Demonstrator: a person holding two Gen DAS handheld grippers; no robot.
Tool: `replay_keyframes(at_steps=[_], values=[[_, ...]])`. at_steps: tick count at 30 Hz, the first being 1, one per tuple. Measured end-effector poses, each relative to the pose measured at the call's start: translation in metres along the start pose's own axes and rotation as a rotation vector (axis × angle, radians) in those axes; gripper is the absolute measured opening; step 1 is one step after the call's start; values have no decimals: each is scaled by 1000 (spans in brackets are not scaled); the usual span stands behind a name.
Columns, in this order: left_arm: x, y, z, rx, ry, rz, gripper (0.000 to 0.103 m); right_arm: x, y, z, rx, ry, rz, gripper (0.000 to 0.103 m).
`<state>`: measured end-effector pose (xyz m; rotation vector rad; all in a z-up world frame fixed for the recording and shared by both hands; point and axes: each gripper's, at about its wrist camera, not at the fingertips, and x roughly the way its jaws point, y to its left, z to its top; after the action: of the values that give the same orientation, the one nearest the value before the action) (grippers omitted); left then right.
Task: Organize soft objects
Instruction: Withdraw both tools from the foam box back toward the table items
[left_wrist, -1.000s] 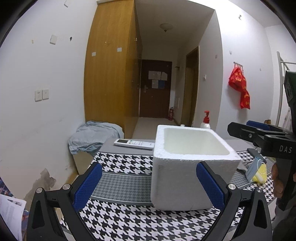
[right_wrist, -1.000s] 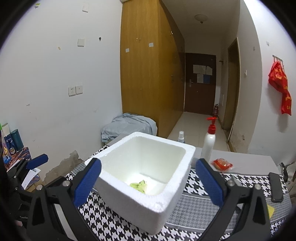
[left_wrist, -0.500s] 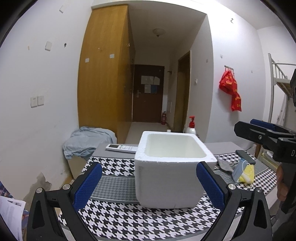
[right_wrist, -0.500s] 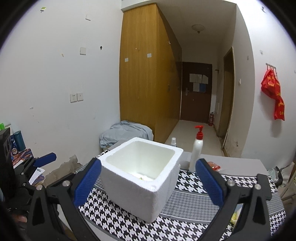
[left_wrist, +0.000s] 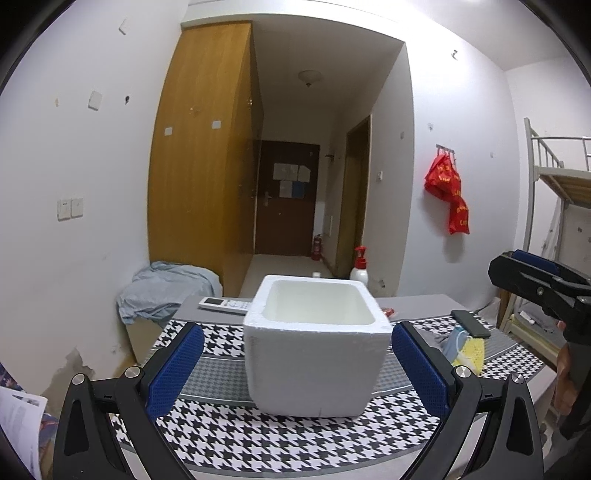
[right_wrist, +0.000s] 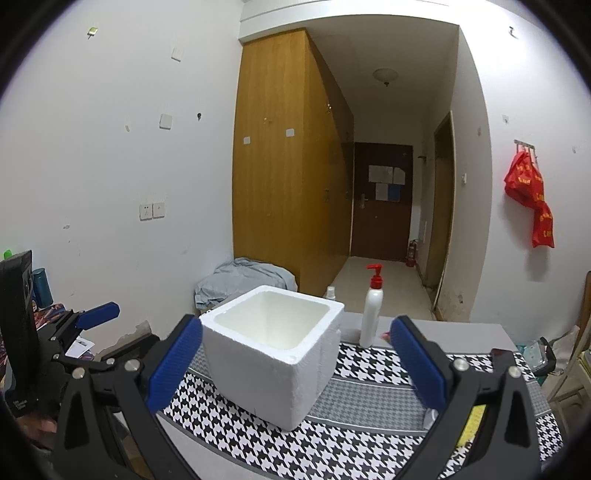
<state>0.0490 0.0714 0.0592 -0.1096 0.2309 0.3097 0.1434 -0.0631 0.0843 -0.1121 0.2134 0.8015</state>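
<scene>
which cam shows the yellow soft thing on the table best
The left wrist view: the yellow soft item lies in the open on the houndstooth cloth, right of the foam box. In the right wrist view only a yellow sliver peeks behind the right gripper's finger.

Black-framed tongs (left_wrist: 297, 363) w/ ribbed blue pads (left_wrist: 175, 367); silver screws; bare-skinned hand (left_wrist: 565, 384).

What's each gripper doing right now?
Left gripper: open, holding nothing.
Right gripper: open, holding nothing.
</scene>
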Motion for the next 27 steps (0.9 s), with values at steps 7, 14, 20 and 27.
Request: replay_keyframes(at_steps=[7, 14, 20, 27], values=[[-10, -20, 1, 24, -18, -37, 102, -26, -13, -8, 16, -24, -33, 103], [-20, -41, 0, 39, -45, -73, 102, -52, -24, -16, 28, -55, -70, 103], [-22, -55, -4, 50, -51, -98, 102, -68, -35, -24, 35, -65, -113, 103], [-18, -66, -5, 64, -43, -127, 102, -81, -43, -28, 42, -81, -148, 103]])
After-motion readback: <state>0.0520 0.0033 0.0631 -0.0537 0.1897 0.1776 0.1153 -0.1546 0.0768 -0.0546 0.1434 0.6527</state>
